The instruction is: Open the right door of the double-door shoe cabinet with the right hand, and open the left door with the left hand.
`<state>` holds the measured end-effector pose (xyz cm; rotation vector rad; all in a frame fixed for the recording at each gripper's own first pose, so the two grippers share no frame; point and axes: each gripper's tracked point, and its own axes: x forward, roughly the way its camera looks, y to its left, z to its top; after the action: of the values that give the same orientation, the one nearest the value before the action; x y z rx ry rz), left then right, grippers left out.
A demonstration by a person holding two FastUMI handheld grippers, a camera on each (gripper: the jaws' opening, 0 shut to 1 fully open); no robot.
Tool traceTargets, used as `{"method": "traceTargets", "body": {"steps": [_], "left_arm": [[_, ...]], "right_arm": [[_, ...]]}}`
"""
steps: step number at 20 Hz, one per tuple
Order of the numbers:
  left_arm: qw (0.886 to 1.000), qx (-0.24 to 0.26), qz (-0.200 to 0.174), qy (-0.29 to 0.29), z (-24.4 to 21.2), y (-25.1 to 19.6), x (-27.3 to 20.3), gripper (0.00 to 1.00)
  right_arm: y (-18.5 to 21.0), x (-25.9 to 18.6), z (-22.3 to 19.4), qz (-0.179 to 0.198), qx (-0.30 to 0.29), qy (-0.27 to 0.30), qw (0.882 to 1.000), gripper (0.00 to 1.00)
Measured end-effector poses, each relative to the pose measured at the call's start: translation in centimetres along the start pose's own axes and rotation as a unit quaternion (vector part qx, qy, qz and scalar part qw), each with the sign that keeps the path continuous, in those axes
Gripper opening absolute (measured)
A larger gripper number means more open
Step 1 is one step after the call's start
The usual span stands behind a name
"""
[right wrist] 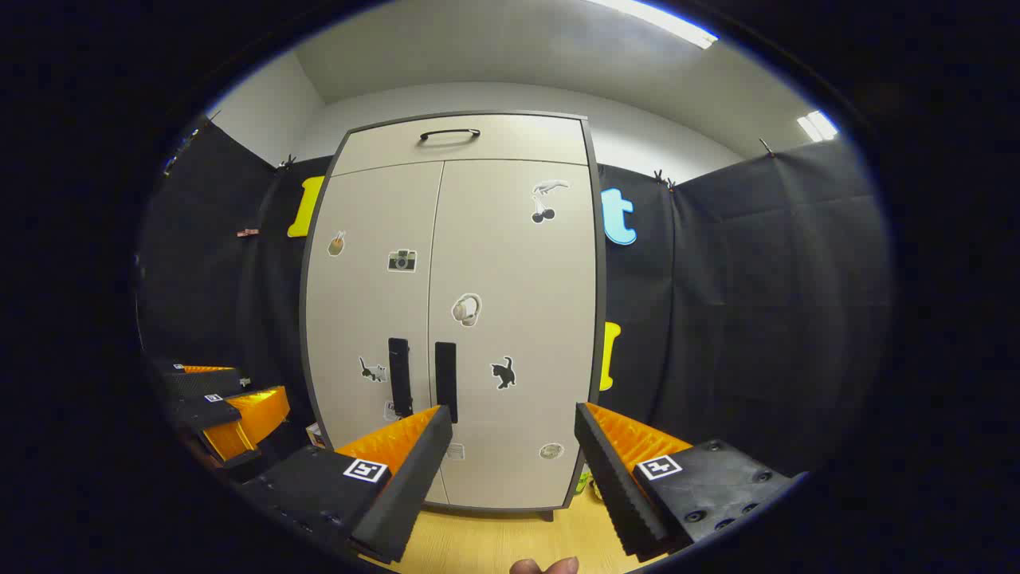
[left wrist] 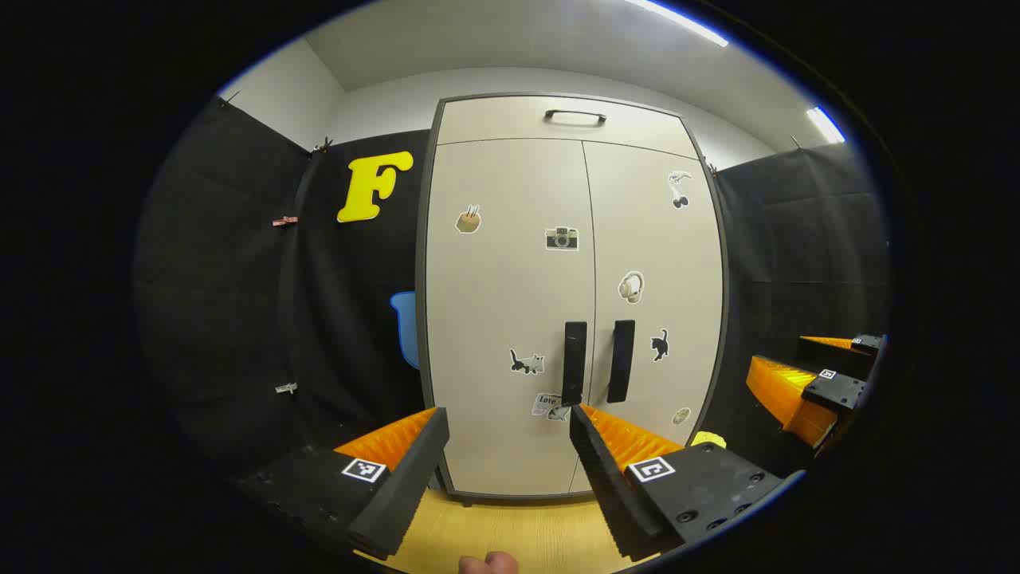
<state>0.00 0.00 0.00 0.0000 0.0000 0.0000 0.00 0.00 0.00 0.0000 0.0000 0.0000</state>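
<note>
Cabinet doors are both shut, so nothing of the task is done yet. The shoe cabinet stands ahead of both grippers, well apart from either. The left gripper has its jaws spread wide and empty, with the left door's handle just above and beyond its right jaw. The right gripper is likewise released, the right door's handle beyond its left jaw. Each seems held open and level, probably so a handle can slip between the jaws on approach.
</note>
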Motion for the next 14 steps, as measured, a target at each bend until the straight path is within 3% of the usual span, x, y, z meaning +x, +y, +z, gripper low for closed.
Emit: {"method": "traceTargets", "body": {"steps": [14], "left_arm": [[1.0, 0.008, 0.008, 0.008, -0.35, 0.11, 0.14, 0.95]], "right_arm": [[0.38, 0.5, -0.56, 0.006, -0.003, 0.012, 1.0, 0.98]]}}
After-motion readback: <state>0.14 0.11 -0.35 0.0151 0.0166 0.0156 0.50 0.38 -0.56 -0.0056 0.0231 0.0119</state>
